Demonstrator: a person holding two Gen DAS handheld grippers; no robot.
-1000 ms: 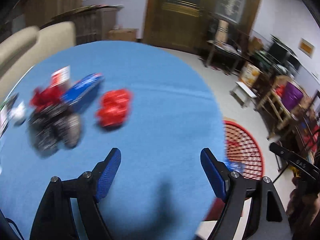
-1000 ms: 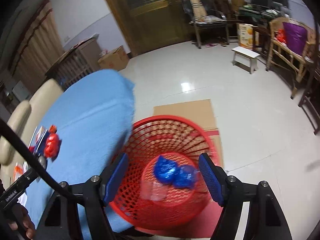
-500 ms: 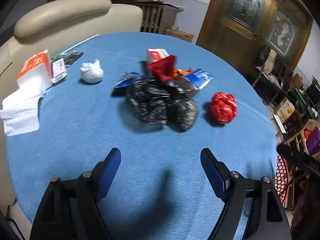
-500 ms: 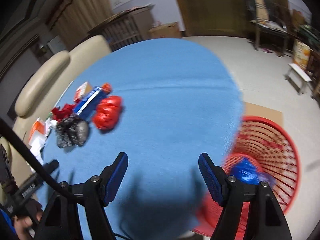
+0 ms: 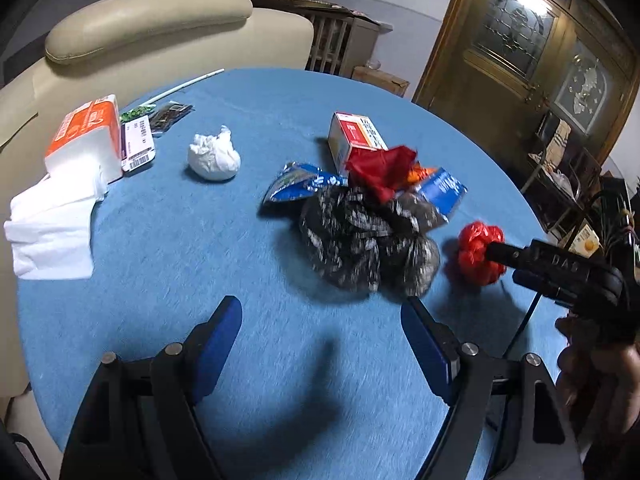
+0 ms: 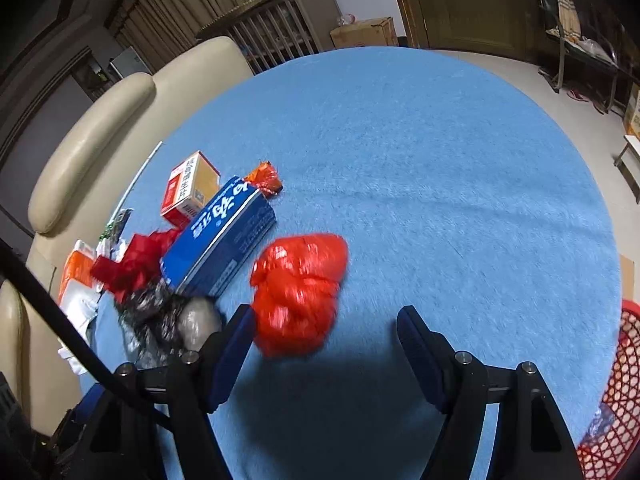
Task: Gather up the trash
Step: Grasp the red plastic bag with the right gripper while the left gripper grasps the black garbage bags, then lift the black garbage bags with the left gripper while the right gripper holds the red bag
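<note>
Trash lies on a round blue table (image 5: pixel 160 240): a crumpled black bag (image 5: pixel 360 240), a red balled bag (image 5: pixel 478 254), a red wrapper (image 5: pixel 380 168), a blue carton (image 6: pixel 222 236), a blue packet (image 5: pixel 300 182), a red-and-white box (image 5: pixel 356 136) and a white wad (image 5: pixel 214 156). My left gripper (image 5: pixel 322 344) is open and empty, just short of the black bag. My right gripper (image 6: pixel 324 344) is open, with the red balled bag (image 6: pixel 298 292) at its fingertips, touching neither pad that I can see. A red mesh basket (image 6: pixel 616 400) stands off the table's right edge.
A tissue pack (image 5: pixel 86 136) with loose white tissues (image 5: pixel 52 232) and small packets (image 5: pixel 138 144) lie at the table's left. A cream sofa (image 5: pixel 140 36) stands behind the table. Wooden doors (image 5: pixel 520 52) and furniture are at the back right.
Both grippers have moved in over the table toward the trash pile. The right gripper swung left from the basket and now has the red balled bag at its tips. Both stay open.
</note>
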